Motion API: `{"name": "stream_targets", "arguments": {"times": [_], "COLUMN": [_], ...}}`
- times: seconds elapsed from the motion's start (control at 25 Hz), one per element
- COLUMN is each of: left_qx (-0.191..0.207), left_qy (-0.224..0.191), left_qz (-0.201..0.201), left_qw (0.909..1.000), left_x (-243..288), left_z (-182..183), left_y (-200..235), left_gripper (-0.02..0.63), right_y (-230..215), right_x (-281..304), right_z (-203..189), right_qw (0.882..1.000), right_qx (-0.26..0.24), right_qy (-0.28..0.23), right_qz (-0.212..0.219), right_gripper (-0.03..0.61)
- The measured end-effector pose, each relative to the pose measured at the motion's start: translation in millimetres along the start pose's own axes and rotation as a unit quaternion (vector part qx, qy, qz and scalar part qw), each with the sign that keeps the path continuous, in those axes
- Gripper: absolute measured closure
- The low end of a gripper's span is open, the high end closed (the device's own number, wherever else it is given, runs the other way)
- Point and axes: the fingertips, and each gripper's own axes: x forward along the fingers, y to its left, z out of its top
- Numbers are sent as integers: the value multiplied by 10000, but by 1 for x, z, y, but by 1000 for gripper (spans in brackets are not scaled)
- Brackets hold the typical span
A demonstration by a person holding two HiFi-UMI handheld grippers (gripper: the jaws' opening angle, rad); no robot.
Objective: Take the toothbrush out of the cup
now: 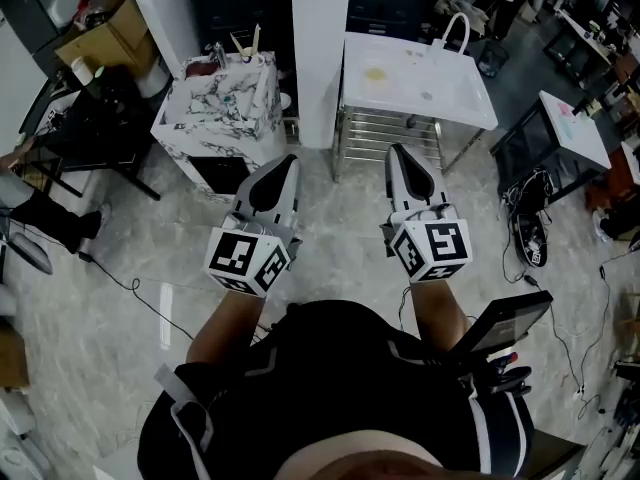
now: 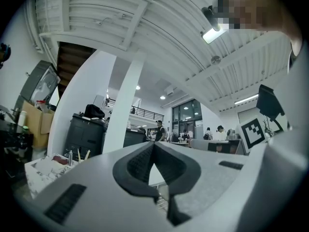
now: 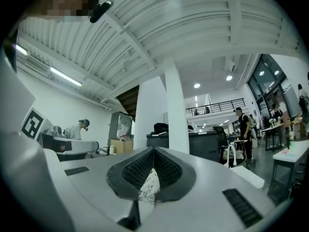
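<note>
Grippers, two: left gripper (image 1: 288, 160), right gripper (image 1: 396, 150). Marker cubes (image 1: 245, 260), two. Marble-patterned cabinet (image 1: 215, 118), one. White table (image 1: 415, 83), one. White pillar (image 1: 320, 58), one. Cardboard box (image 1: 110, 33), one.

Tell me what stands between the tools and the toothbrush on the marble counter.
Nothing visible. Only floor lies between the left tool, the right tool and the marble counter holding the toothbrush; a white pillar stands beside it.

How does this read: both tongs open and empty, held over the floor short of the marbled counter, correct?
Not quite: the tongs are shut, not open. Each gripper view shows its jaws pressed together with nothing between them, left tongs and right tongs alike. They are empty, over the floor, short of the marbled counter.
</note>
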Motion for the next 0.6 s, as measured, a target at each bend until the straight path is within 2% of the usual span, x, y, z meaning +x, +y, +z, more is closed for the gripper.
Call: {"name": "stream_targets", "arguments": {"times": [0.16, 0.32, 0.48, 0.6], "left_qx": [43, -210, -66, -101], "left_qy": [-6, -42, -32, -31], "left_qz": [82, 221, 193, 253], "left_qw": [10000, 9995, 9998, 9996], "left_x": [-13, -31, -46, -55], "left_z": [4, 10, 11, 8], "left_y": [18, 42, 58, 74], "left_gripper": [614, 614, 614, 614], "right_y": [24, 47, 78, 103], "right_x": [16, 34, 49, 59], "right_z": [-1, -3, -11, -20], "right_qw": [9995, 9990, 9981, 9967], "right_qx": [-21, -50, -136, -231], "right_qy": [-10, 33, 104, 216], "right_qz": [302, 453, 600, 747], "right_gripper": [555, 555, 555, 555]}}
